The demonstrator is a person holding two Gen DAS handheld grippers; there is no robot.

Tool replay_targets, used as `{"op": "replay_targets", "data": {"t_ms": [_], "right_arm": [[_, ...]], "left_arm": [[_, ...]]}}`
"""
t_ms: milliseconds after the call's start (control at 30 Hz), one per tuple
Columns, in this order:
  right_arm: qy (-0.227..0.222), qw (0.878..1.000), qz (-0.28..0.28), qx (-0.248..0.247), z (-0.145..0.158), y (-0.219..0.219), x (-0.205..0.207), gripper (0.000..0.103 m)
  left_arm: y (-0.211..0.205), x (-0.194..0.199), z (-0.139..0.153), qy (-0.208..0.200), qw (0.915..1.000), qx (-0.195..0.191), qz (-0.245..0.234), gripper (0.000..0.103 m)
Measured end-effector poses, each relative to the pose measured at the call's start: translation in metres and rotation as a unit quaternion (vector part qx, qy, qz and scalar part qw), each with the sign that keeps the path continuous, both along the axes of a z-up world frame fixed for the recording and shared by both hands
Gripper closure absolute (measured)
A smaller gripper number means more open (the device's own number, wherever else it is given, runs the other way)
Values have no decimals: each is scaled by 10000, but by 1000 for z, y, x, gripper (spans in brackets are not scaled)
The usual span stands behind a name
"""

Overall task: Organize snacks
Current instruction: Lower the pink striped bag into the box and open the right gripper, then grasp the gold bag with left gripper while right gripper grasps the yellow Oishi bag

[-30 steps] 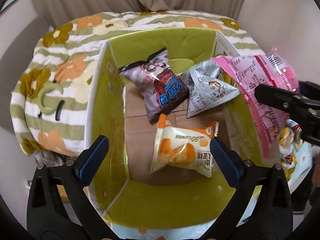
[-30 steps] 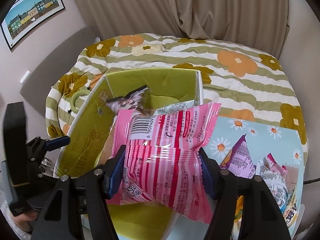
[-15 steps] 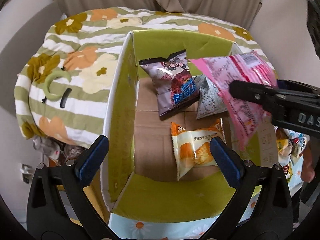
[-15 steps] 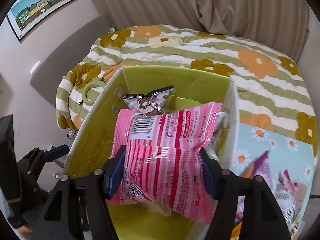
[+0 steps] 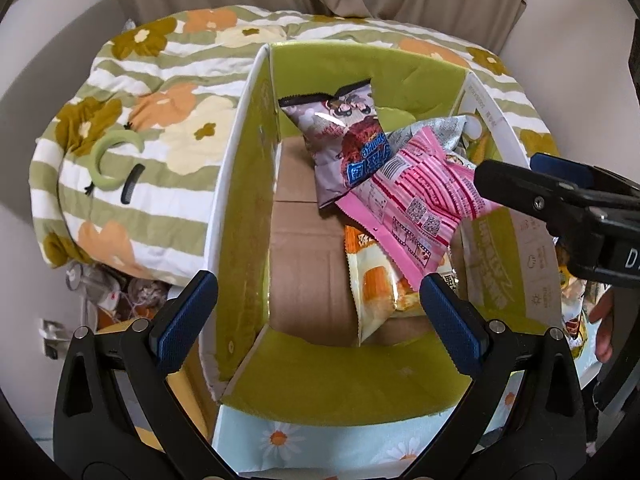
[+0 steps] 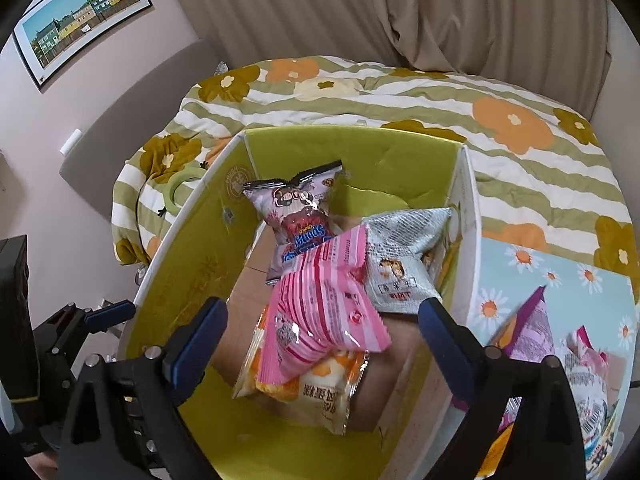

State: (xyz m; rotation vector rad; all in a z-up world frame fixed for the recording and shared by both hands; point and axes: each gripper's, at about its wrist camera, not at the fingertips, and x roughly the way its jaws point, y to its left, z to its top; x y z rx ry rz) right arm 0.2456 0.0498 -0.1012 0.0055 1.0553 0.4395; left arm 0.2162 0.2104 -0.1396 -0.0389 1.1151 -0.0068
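A green-lined cardboard box [image 5: 244,200] [image 6: 192,264] stands open on a flowered bed. Inside lie a purple snack bag [image 5: 344,140] [image 6: 300,208], a silver bag [image 6: 400,268] [image 5: 436,128], an orange-and-white cake bag [image 5: 376,284] [image 6: 320,392], and a pink striped bag [image 5: 420,200] [image 6: 320,312] resting on top of them. My right gripper [image 6: 320,340] is open above the box, just over the pink bag, not touching it. My left gripper [image 5: 316,316] is open and empty over the box's near wall.
More snack bags [image 6: 560,352] lie on a daisy-print surface [image 6: 520,276] right of the box. A green ring [image 5: 114,156] and a small black comb [image 5: 130,188] lie on the striped quilt to the left. Curtains hang behind.
My right gripper has opened and let go of the pink bag, which now lies in the box on the other snacks. Both grippers have moved closer over the box.
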Motion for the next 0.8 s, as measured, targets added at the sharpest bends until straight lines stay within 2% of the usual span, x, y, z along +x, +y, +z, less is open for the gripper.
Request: {"op": "replay_targets", "data": {"t_ms": [233, 433, 633, 800], "right_arm": [[-312, 9994, -148, 33, 32, -7, -17, 8], [-676, 9967, -441, 28, 66, -25, -41, 8], [-934, 9904, -1014, 98, 99, -67, -74, 8], [-1015, 9842, -1449, 24, 114, -114, -101, 8]], "left_arm": [[-1, -10, 29, -323, 9994, 6, -84, 3], [-10, -20, 63, -599, 9976, -40, -340, 3], [-33, -26, 87, -775, 9938, -230, -757, 3], [-64, -35, 98, -878, 9898, -360, -1063, 3]]}}
